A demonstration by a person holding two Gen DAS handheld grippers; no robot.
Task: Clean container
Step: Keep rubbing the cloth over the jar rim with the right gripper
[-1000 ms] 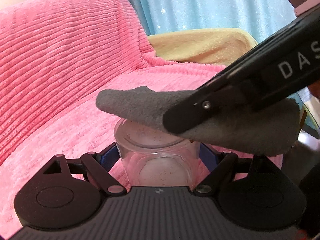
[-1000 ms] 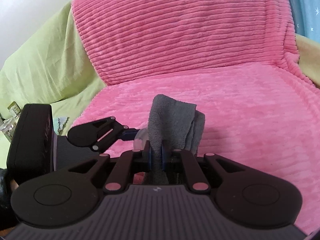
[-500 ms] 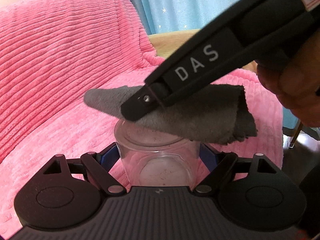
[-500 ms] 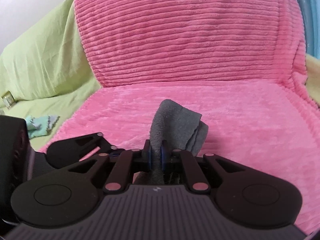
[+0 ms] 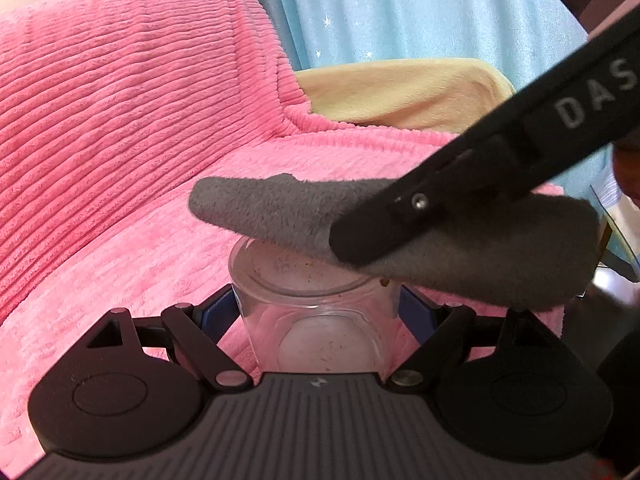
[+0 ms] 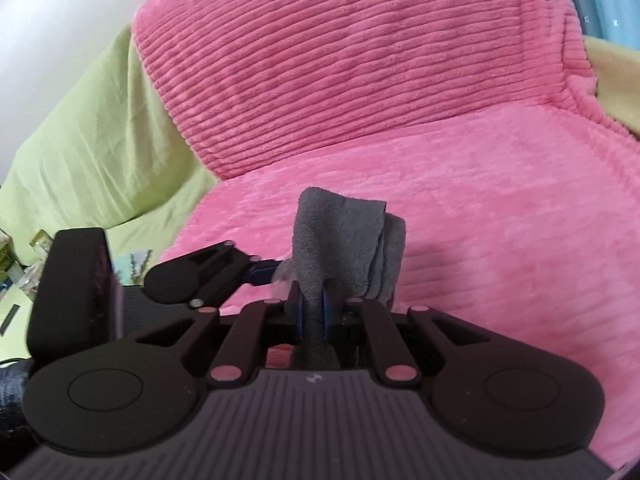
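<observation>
My left gripper is shut on a clear plastic container with brown specks of dirt on its inside. My right gripper is shut on a folded grey cloth. In the left wrist view the cloth lies across the container's open rim, with the right gripper's black finger over it. In the right wrist view the left gripper shows at the left, and the cloth hides most of the container.
A sofa covered with a ribbed pink blanket fills the background. A yellow cushion and blue curtain are behind it. Green fabric and small items lie at the left of the right wrist view.
The right gripper with the cloth slid left across the container's rim half a second ago, then came back to the right. The left gripper and container stayed still.
</observation>
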